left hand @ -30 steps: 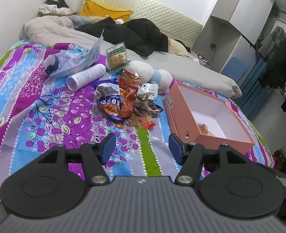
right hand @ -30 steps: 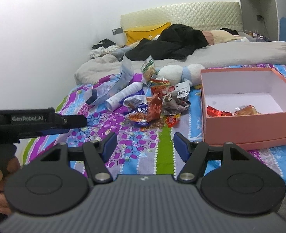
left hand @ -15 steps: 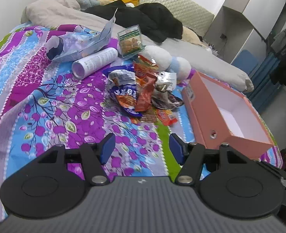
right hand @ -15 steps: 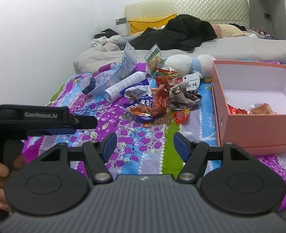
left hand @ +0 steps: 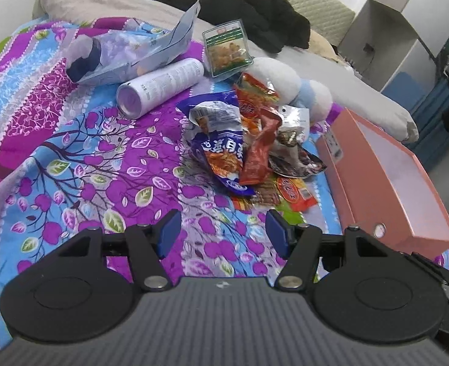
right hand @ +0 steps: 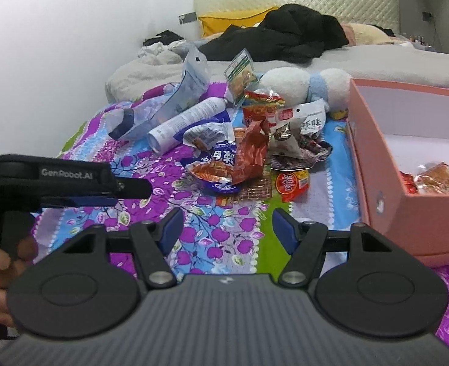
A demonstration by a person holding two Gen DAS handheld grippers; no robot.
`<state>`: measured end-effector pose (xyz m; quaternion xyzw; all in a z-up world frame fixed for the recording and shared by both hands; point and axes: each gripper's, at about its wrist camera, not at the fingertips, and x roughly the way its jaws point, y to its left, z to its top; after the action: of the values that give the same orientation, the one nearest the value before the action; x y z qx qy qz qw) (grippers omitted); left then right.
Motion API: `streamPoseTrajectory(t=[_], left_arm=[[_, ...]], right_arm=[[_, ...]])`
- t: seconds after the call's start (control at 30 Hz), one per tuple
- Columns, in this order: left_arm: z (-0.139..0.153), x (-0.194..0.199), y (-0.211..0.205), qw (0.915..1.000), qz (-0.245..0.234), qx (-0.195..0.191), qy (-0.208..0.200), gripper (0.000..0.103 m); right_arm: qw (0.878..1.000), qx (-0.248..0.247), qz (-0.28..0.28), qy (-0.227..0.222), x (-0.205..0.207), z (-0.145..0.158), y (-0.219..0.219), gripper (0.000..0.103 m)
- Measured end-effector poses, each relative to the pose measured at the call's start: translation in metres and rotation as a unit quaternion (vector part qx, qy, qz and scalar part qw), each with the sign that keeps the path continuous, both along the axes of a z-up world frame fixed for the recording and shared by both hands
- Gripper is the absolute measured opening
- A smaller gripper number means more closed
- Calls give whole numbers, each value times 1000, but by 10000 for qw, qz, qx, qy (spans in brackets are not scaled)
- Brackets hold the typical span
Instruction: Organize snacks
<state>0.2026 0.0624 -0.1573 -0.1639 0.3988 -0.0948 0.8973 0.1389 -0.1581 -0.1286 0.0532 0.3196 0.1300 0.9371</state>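
Left gripper (left hand: 222, 233): jaws apart, nothing held.
Right gripper (right hand: 224, 231): jaws apart, nothing held.
Bedspread (left hand: 72, 158): directly beneath both tools.
Snack pile (left hand: 248, 149): ahead of both tools, packets overlapping.
Pink box (right hand: 407, 189): ahead-right, open, a few packets inside.
Tube (left hand: 160, 87): beyond the pile, left.
Risk: overlapping wrappers likely to drag neighbours or slip on closing; soft bedding may yield.

A floral purple and blue bedspread (left hand: 81, 164) is spread over the bed. At its far side a white cylindrical bottle (left hand: 160, 87) is laid on its side, with a crumpled pale blue pouch (left hand: 139, 52) just behind it. A white and blue plush toy (right hand: 309, 87) is seen to the right. Black clothing (right hand: 285, 39) is heaped before a quilted headboard (right hand: 300, 0), beside a yellow pillow (right hand: 233, 23).
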Motion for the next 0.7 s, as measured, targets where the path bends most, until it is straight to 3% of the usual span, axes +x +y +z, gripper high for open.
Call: streamPoseTrajectory(t=[0.13, 0.53, 0.6, 0.7], left_arm=[[-14, 23, 4, 9999, 54, -122, 13, 72], [-59, 92, 20, 9968, 182, -770, 111, 70], [-68, 101, 19, 9956, 148, -919, 147, 66], [-79, 111, 18, 9942, 157, -1034, 245, 50]], right_arm=[[10000, 29, 69, 64, 26, -12, 5, 67], [9999, -105, 10, 134, 111, -52, 16, 66], [9999, -52, -56, 129, 122, -57, 13, 66], [9997, -22, -129, 186, 137, -64, 12, 66]])
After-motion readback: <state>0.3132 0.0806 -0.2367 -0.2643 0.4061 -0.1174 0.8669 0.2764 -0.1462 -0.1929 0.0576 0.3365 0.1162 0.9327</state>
